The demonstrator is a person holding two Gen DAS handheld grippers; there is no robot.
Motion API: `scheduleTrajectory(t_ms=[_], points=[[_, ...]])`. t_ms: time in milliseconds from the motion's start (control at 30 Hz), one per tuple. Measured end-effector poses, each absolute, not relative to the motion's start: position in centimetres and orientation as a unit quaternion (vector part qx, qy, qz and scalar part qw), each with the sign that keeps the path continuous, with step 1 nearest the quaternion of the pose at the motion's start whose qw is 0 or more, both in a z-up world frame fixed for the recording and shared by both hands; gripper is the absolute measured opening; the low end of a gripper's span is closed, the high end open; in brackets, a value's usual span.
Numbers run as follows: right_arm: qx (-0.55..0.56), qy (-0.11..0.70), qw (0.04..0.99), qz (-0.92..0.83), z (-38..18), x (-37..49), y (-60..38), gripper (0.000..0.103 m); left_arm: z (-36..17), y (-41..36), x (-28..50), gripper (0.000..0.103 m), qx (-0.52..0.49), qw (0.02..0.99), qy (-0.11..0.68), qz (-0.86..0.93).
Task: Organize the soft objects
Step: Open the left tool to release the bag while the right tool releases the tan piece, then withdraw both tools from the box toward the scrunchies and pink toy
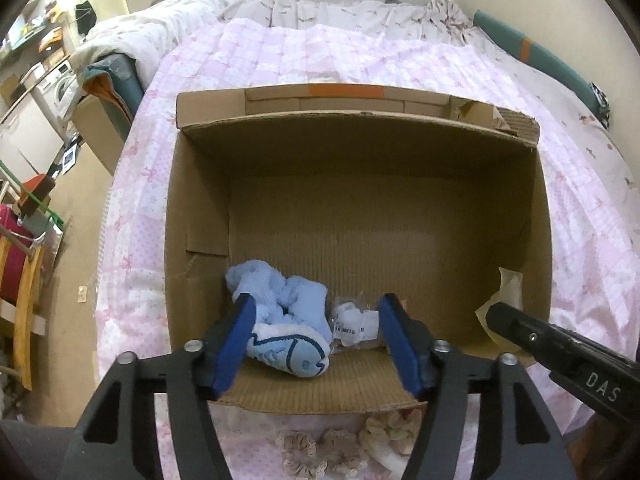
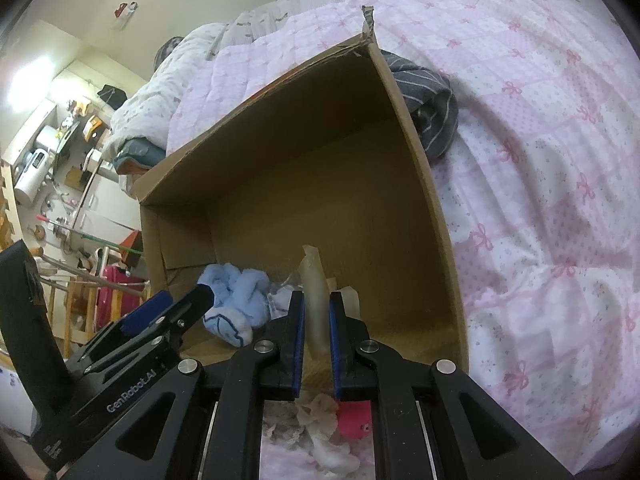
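the blue fuzzy socks (image 1: 280, 320) lie in the lower left of the cardboard box (image 1: 536, 216), which sits on the bed (image 1: 440, 64), with a small plastic-wrapped packet (image 1: 354, 322) touching them on the right. in the left wrist view the pile sits straight ahead of the left hand-held gripper (image 1: 320, 340), between its widely spread blue pads, long axis running from upper left to lower right; it grips nothing, and whether the left pad touches the fleece i cannot tell. the right hand-held gripper (image 2: 316, 340), at the lower middle of its own frame, is narrowed onto an upright strip of pale tape (image 2: 314, 300) along the box's near right wall. lace-trimmed scrunchies (image 1: 324, 452) wait on the bedcover outside the near flap, closest to the left hand, likely next to go in.
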State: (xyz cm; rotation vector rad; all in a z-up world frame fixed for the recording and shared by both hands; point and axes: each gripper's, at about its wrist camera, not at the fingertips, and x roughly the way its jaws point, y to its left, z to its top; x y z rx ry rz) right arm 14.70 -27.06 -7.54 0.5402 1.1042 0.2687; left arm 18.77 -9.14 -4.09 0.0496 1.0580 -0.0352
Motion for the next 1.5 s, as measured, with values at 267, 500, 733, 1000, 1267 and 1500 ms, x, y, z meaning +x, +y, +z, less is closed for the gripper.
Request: scheduleTrajectory(t_ms=[267,500,733,1000,1267,1500], points=[[0.277,0.496,0.812,0.132,-7.0,14.6,-27.6,0.080,-3.5,-8.3,18.5,0.063,0.007,0.865,0.502,-0.013],[0.268,0.476,0.827,0.131,-6.1,14.4,-27.6,0.080,-2.4,-7.6,18.5,0.066,0.003,0.875,0.484,0.005],[0.263,0.479,0.828,0.125,-6.0,14.4,-27.8,0.080,-2.1,-7.1,18.2,0.066,0.000,0.875,0.483,0.008],[0.247,0.482,0.831,0.125,-5.8,13.9,-27.2,0.080,-2.4,-6.4,17.3,0.066,-0.004,0.871,0.491,0.009],[0.245,0.482,0.832,0.123,-5.6,13.1,-27.4,0.080,-1.3,-5.3,16.1,0.066,-0.008,0.875,0.483,0.010],[0.240,0.486,0.831,0.129,-5.2,11.2,-27.3,0.080,-1.1,-4.1,14.4,0.066,-0.009,0.875,0.484,0.009]])
